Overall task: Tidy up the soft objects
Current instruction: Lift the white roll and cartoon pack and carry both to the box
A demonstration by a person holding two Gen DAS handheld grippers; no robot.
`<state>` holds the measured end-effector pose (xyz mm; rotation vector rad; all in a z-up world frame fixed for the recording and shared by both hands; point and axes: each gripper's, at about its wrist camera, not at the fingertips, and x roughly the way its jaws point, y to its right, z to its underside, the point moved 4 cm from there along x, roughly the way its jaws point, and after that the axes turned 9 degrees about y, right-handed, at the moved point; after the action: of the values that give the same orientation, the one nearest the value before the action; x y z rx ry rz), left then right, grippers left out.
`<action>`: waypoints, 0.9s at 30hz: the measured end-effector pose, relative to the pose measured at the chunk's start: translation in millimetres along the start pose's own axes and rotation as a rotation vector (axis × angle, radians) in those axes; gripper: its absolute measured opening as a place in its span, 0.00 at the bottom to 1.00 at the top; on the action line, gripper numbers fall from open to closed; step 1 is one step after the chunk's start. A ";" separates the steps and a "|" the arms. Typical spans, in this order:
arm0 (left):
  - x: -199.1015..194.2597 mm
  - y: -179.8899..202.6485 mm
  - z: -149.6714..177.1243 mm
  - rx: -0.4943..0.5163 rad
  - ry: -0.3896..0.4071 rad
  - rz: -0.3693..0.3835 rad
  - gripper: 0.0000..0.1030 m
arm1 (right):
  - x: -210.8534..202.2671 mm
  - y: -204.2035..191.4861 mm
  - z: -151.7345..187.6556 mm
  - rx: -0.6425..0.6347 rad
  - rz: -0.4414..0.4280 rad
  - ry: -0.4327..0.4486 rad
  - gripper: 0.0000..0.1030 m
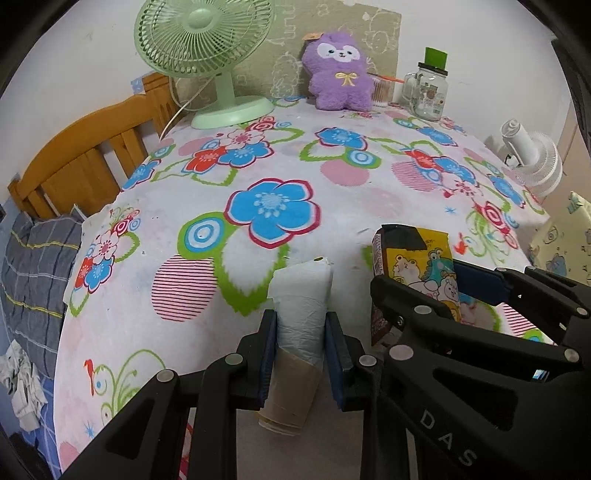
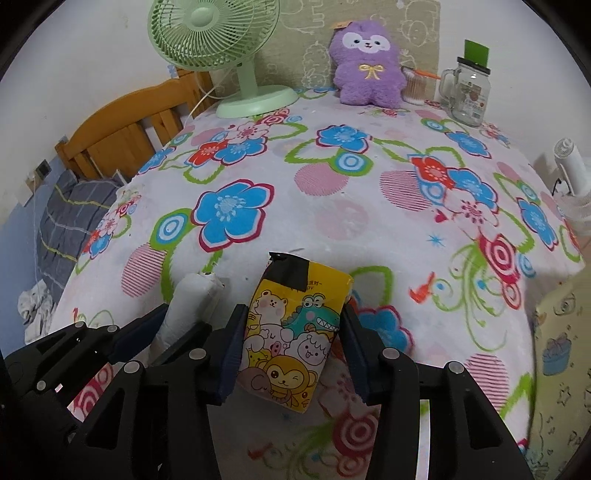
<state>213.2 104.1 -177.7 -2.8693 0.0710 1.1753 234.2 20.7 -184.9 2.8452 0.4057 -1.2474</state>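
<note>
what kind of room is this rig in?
Most likely a bedroom at home. The grippers work over a table under a floral cloth, a wooden bed headboard with a plaid pillow stands beside it, and a purple plush toy and green desk fan sit at the back.

Both wrist cameras sit low over the near edge of the table [image 1: 258, 166], looking forward along their fingers toward the purple plush [image 1: 340, 72] at the far wall. The left view stands left of the right one, close enough that each catches the other's claw. Both share the plush [image 2: 367, 62], the green fan [image 1: 207, 55] left of it and the glass jar [image 2: 469, 92] right of it.
</note>
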 end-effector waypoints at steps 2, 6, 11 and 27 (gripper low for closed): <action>-5.5 4.8 -0.5 -0.003 0.011 0.003 0.24 | -7.5 3.7 1.0 0.003 0.001 0.011 0.50; -18.0 14.3 -3.1 -0.002 0.037 0.005 0.24 | -23.3 10.3 0.7 0.011 0.000 0.038 0.50; -34.2 27.9 -5.8 -0.005 0.068 0.010 0.24 | -45.1 19.4 1.4 0.014 0.009 0.078 0.50; -85.4 72.1 -16.2 0.037 0.172 0.022 0.24 | -110.1 49.0 -1.9 0.016 0.039 0.193 0.50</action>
<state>159.6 33.6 -107.6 -2.9373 0.1280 0.9174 175.7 -52.0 -108.5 2.9821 0.3430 -0.9777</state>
